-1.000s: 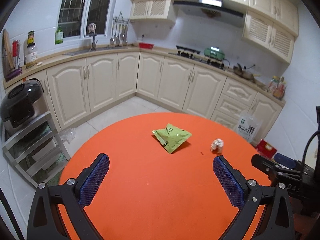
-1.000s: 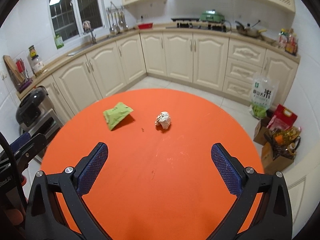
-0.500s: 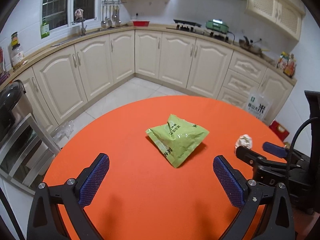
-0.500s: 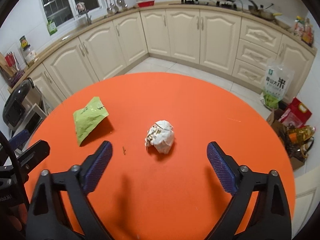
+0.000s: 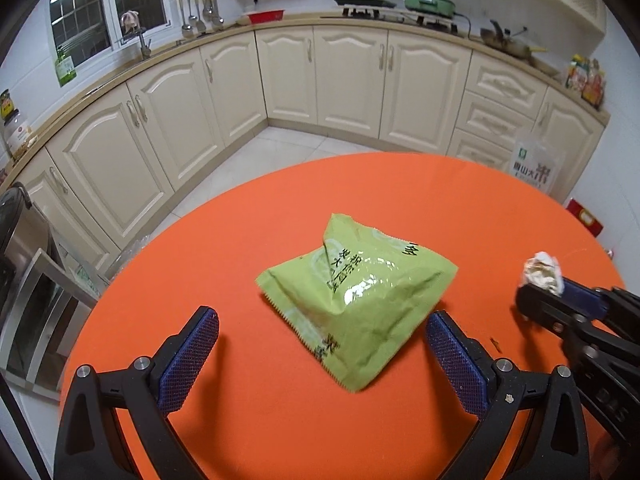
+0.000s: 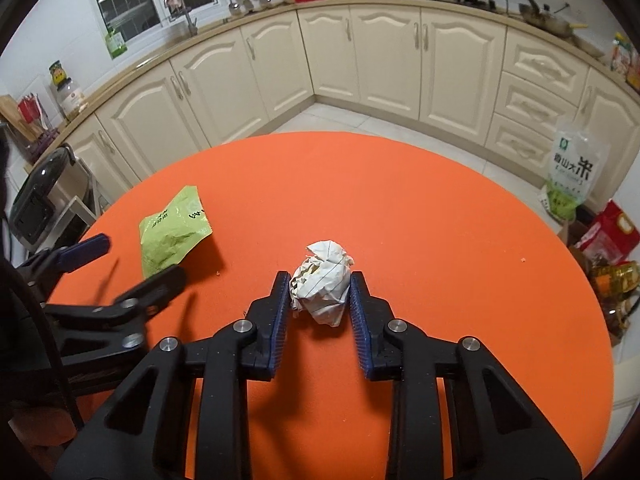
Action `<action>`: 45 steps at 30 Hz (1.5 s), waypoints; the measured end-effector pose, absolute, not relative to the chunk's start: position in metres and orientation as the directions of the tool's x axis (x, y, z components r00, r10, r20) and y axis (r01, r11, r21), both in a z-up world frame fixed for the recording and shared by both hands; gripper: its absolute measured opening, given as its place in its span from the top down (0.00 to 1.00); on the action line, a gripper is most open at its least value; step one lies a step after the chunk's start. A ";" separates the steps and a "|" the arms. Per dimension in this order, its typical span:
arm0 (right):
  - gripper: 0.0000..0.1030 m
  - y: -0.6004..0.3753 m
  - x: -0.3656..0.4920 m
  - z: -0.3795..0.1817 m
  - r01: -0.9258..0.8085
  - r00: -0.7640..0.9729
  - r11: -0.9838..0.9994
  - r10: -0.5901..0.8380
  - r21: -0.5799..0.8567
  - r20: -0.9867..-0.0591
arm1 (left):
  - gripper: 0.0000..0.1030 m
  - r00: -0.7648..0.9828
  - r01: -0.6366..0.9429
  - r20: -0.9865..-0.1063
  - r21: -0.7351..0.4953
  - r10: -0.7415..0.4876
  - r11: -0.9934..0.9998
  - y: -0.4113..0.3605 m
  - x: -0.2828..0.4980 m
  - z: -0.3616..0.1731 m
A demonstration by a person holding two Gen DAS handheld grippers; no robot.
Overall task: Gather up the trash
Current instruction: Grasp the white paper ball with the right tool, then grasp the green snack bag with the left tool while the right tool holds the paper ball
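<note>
**Paper ball pinched on the right, green wrapper framed on the left**

On the orange bench (image 6: 440, 208), two pieces of trash, one per gripper. Right gripper (image 6: 320, 294): jaws just closed in around the crumpled paper ball (image 6: 322, 280), blue pads touching it on both sides, ball apparently resting on the bench, not yet lifted. Left gripper (image 5: 322, 332): jaws spread wide, nothing between the pads so far.

Green snack wrapper (image 5: 356, 300): flat-lying, puffed in the middle, dead ahead of the left gripper and far closer to it than to the right. Long axis diagonal in the left wrist view, from the far left corner towards the near serrated corner, that near corner already reaching down between the two blue fingertips (image 5: 192, 344). Wider than tall, so likely to crumple rather than resist once squeezed.

Probably needed next on the left: a short push forward and down until the pads straddle the near corner, then a squeeze. Seen from the right wrist view, wrapper off to the left of the paper ball, well apart, no overlap between the two grasps.
</note>
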State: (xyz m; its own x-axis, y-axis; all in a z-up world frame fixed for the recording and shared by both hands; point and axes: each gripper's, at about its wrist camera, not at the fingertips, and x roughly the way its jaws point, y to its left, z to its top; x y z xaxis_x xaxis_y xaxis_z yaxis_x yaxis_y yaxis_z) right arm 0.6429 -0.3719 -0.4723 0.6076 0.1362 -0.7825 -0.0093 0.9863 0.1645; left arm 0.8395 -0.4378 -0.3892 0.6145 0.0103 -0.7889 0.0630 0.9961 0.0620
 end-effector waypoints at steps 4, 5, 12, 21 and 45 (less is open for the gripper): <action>0.74 -0.374 0.644 -0.471 -0.009 0.610 0.985 0.143 0.174 -0.779 | 0.08 0.614 0.071 -0.789 0.060 0.004 0.996 -0.448 0.862 -0.398; 0.74 -0.374 0.645 -0.471 -0.008 0.611 0.985 0.142 0.174 -0.779 | 0.11 0.617 0.076 -0.787 0.056 -0.003 0.996 -0.451 0.872 -0.399; 0.74 -0.375 0.640 -0.468 -0.002 0.617 0.983 0.144 0.181 -0.773 | 0.83 0.639 0.116 -0.764 -0.013 -0.084 0.993 -0.457 0.879 -0.409; 0.74 -0.377 0.624 -0.456 -0.004 0.633 0.984 0.142 0.180 -0.761 | 0.94 0.651 0.147 -0.743 -0.078 -0.156 0.986 -0.430 0.869 -0.416; 0.74 -0.386 0.612 -0.453 0.015 0.647 0.980 0.141 0.197 -0.749 | 0.05 0.654 0.226 -0.753 0.104 -0.072 0.968 -0.484 0.865 -0.431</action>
